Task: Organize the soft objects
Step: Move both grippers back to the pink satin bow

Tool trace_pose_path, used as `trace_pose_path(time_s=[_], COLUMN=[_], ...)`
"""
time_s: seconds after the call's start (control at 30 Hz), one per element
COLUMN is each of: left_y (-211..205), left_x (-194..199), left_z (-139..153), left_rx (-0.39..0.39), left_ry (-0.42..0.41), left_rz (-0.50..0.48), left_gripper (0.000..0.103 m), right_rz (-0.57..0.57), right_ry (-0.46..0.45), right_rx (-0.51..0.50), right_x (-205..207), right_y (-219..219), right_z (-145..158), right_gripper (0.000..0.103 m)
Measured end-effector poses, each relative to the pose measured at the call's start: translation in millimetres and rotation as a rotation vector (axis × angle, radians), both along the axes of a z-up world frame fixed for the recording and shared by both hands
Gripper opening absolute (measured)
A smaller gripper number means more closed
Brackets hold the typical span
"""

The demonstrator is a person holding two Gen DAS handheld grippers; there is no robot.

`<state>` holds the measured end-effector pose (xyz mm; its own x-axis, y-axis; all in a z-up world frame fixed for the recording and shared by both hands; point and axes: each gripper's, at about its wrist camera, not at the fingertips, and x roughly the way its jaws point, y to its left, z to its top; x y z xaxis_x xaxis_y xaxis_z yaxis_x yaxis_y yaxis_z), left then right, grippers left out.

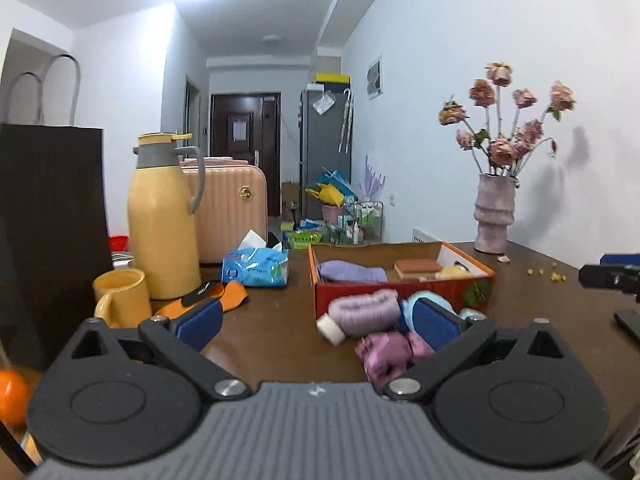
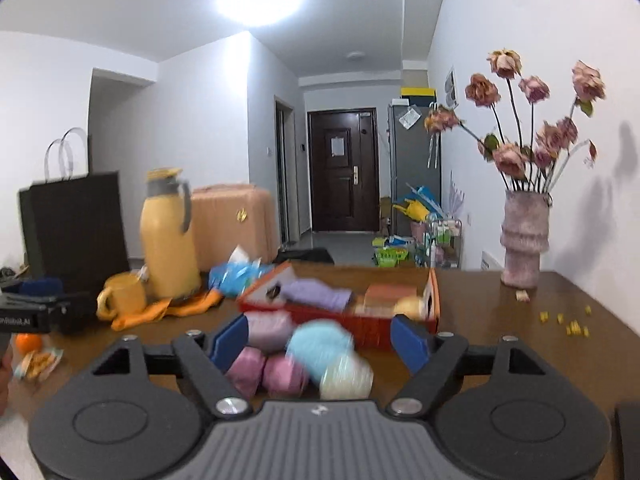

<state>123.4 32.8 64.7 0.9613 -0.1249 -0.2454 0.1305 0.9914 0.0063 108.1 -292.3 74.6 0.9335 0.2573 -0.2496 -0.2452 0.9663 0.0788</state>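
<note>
You are facing a dark brown, glossy wooden worktop (image 1: 280, 320) that fills the lower half of both views. On it, at about 1 o'clock from your left claw, sits a shallow rectangular cardboard box (image 1: 400, 292) with orange-red walls; inside it lie a folded lilac knitted piece (image 1: 352, 272), a flat brown sponge-like block (image 1: 418, 267) and a soft pale yellow lump (image 1: 454, 272).

At 10 o'clock stands a tall, smooth yellow thermos jug (image 1: 164, 216) with a grey handle, and just in front of it a matching yellow mug (image 1: 122, 298). A crinkly blue tissue pack (image 1: 256, 267) lies between the jug and the box. At 2 o'clock stands a ridged, mottled pink vase (image 1: 494, 216) holding dried roses.

Just in front of the box, touching one another, lies a cluster of soft rolled things: a ribbed mauve roll (image 1: 366, 314), a rounded light blue bundle (image 2: 320, 346), two pink bundles (image 2: 266, 372) and a pale cream ball (image 2: 346, 376). Motion blur softens them in the right view.

Your left claw (image 1: 318, 324) is spread wide, its blue padded fingers (image 1: 200, 322) holding nothing; the right-hand pad stands in front of the blue bundle. Your right claw (image 2: 320, 344) is also spread wide, and the cluster shows between its blue pads (image 2: 228, 342), gripped by neither.
</note>
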Motion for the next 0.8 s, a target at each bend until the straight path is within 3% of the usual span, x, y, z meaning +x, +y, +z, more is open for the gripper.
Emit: trace_pose_path(time_s=[0.2,0.3,0.43,0.6,0.73,0.8], left_y=[-7,-17,-16,-15,-14,-16], left_x=[-46,-43,-37,-1,59,91], left_z=[-40,-41,-43,-54,-56,-60], left_rx=[-0.043,-0.008,-0.054,-0.091,-0.177,-0.208], left_ry=[0.101,0.096,0.102,0.157,0.237,0.282], left_rz=[-0.017,-0.02,-0.032,-0.001,-0.053,-0.084], left_gripper=[0.103,0.103,0.103,0.1,0.08,0.075], right_rz=[0.005,-0.004,-0.014,0.062,0.077,0.059], right_ry=[0.079,0.142,0.146,0.194,0.225,0.231], right_rx=[0.059,0.079,0.065,0.149,0.168,0.165], right_x=[-72,-73,-64,-29,31,69], right_y=[0,-5,1,8,26,37], right_z=[-56,-70,-72,-77,-77,-77], right_gripper=[0.08,0.079,0.075,0.062,0.056,0.056])
